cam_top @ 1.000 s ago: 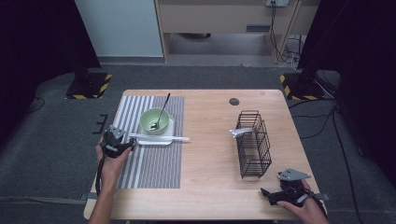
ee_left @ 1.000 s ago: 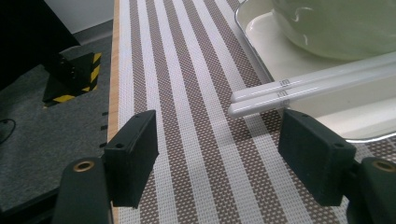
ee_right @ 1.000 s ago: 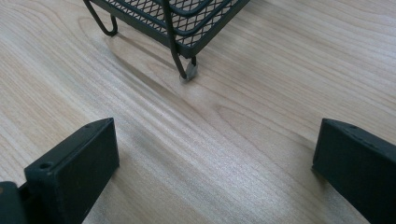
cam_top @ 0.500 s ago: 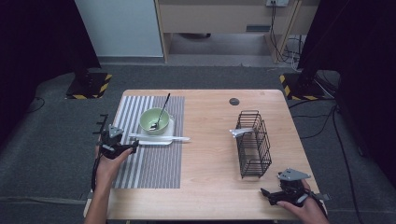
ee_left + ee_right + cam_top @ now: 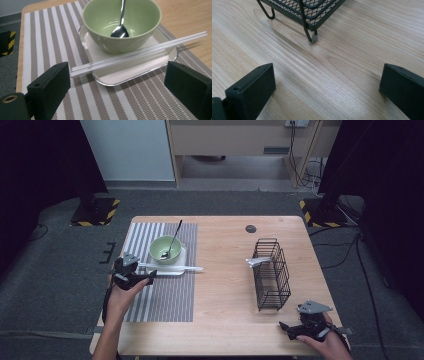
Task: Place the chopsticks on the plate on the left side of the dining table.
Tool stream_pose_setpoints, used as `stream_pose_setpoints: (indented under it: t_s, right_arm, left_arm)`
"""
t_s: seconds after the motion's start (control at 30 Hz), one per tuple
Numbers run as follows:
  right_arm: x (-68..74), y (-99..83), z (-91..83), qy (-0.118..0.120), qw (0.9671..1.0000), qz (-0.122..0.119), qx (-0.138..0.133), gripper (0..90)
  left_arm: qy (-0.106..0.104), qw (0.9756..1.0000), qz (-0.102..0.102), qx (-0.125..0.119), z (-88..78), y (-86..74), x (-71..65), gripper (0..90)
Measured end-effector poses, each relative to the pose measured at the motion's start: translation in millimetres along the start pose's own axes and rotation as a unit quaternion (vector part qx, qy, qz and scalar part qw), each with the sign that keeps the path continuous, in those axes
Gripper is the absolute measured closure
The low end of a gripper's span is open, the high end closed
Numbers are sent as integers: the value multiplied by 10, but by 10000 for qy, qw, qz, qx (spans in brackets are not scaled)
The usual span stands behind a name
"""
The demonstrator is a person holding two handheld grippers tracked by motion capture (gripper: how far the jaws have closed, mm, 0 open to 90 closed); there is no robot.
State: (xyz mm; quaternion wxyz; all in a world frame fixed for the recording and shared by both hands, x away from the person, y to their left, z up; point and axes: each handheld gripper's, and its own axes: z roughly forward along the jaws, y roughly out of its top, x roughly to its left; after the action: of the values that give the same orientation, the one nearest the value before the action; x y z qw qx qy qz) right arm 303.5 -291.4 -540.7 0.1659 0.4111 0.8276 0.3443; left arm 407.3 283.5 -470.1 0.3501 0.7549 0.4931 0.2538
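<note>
A pale green bowl (image 5: 166,249) (image 5: 125,46) holds a metal spoon (image 5: 172,240) (image 5: 120,31) and stands on a small tray (image 5: 183,263) (image 5: 130,75). Two white chopsticks (image 5: 172,268) (image 5: 140,52) lie across the tray's front. My left gripper (image 5: 146,276) (image 5: 118,82) hovers over the striped placemat (image 5: 165,295) just short of their near ends. Its jaws have just been opening and hold nothing. My right gripper (image 5: 287,329) (image 5: 327,85) rests open at the table's front right, facing the black wire basket (image 5: 271,275) (image 5: 312,15).
A grey metal utensil (image 5: 257,261) pokes out of the basket's left side. A round black grommet (image 5: 250,228) sits in the tabletop behind it. Bare wood lies between the placemat and the basket. The table edge is close to both hands.
The left gripper has lifted a little and its jaws stand wider apart. The chopsticks stay on the tray. The right gripper has not moved.
</note>
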Motion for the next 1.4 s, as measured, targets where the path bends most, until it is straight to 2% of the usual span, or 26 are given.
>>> stream_pose_setpoints:
  t_s: [0.23, 0.47, 0.67, 0.87, 0.93, 1.03, 1.17, 1.27, 1.4]
  right_arm:
    - [0, 0, 0, 0, 10000, -2, -1, 3]
    - [0, 0, 0, 3, 10000, 1, 0, 3]
    - [0, 0, 0, 0, 10000, 0, 0, 3]
    - [0, 0, 0, 1, 10000, -3, -2, 3]
    - [0, 0, 0, 3, 10000, 0, -2, 3]
    - [-1, 1, 1, 4, 10000, -1, -1, 3]
    - [-1, 0, 0, 5, 10000, -2, -1, 3]
    - [0, 0, 0, 3, 10000, 0, 0, 3]
    - [0, 0, 0, 6, 10000, 1, -1, 3]
  left_arm:
    - [-84, 9997, 206, -96, -61, 106, -137, 58]
    - [-129, 9989, 448, -91, -73, 179, -285, 55]
    - [-163, 9981, 582, -95, -84, 252, -347, 53]
    - [-333, 9957, 868, -29, -73, 391, -468, 54]
    - [-391, 9938, 1036, 57, -44, 449, -546, 53]
    - [-460, 9929, 1092, 44, -54, 498, -609, 52]
    - [-588, 9904, 1249, 18, -97, 605, -758, 50]
    - [-578, 9883, 1408, -26, -101, 687, -841, 50]
    - [-563, 9875, 1468, -65, -96, 776, -915, 54]
